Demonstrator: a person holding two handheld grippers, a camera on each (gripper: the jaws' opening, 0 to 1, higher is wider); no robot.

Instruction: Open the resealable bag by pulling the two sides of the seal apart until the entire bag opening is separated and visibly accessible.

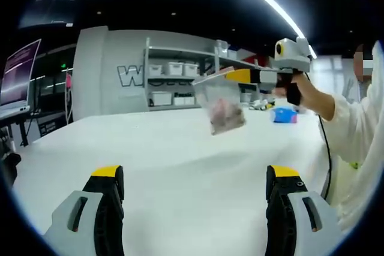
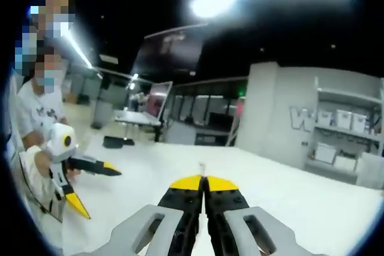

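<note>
Your right gripper (image 1: 231, 75) clamps the bag (image 1: 221, 105) by its seal, aloft above the table (image 1: 180, 166), so your spread, empty left gripper (image 1: 195, 178) can take the other side.

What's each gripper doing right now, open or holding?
Left gripper: open, holding nothing.
Right gripper: shut on the resealable bag, held above the table.

The white table (image 1: 180, 160) lies bare ahead, with shelving (image 1: 180, 76) and a blue object (image 1: 283, 114) at its far edge.
</note>
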